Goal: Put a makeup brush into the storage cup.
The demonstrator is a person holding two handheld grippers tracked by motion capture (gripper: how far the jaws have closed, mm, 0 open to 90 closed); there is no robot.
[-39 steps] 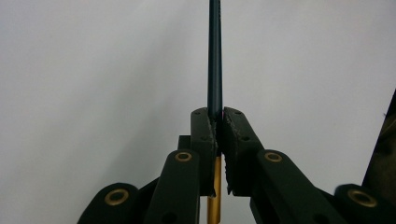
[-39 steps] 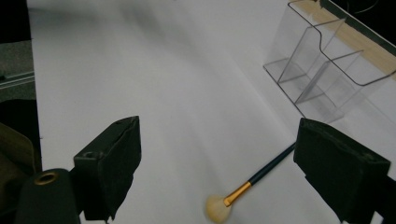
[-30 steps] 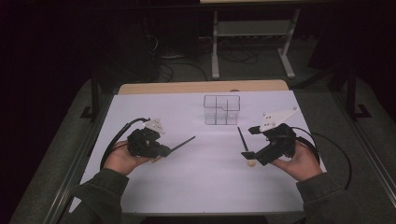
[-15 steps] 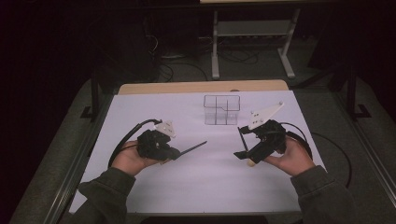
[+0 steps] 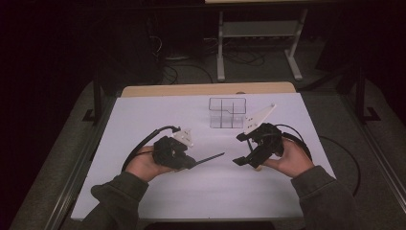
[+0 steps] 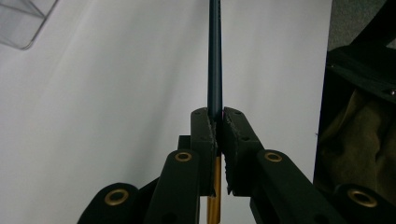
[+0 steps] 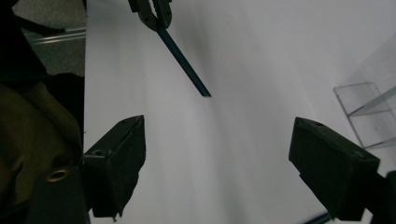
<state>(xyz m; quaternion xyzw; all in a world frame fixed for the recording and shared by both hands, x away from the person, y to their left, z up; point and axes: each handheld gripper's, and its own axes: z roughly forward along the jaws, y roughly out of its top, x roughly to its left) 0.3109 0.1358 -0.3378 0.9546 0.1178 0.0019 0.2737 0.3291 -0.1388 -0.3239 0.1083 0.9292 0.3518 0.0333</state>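
My left gripper (image 5: 190, 162) is shut on a dark blue pencil (image 5: 210, 157) whose tip points right, toward the other hand. In the left gripper view the pencil (image 6: 215, 56) runs straight up from between the shut jaws, and its gold end (image 6: 213, 200) sticks out below them. My right gripper (image 5: 240, 149) stands open and empty just right of the pencil tip. In the right gripper view its jaws (image 7: 219, 158) are spread wide, with the pencil (image 7: 184, 60) and the left gripper (image 7: 152, 11) ahead of them.
A clear compartmented box (image 5: 227, 112) stands at the back middle of the white table (image 5: 143, 120), and its corner (image 7: 369, 112) appears in the right gripper view. A thin blue streak (image 7: 317, 217) lies under the right gripper. Cables trail from both grippers.
Both hands have moved inward toward each other. The left gripper carried the pencil to the right, and the right gripper shifted left, so the pencil tip is now close to the open jaws.
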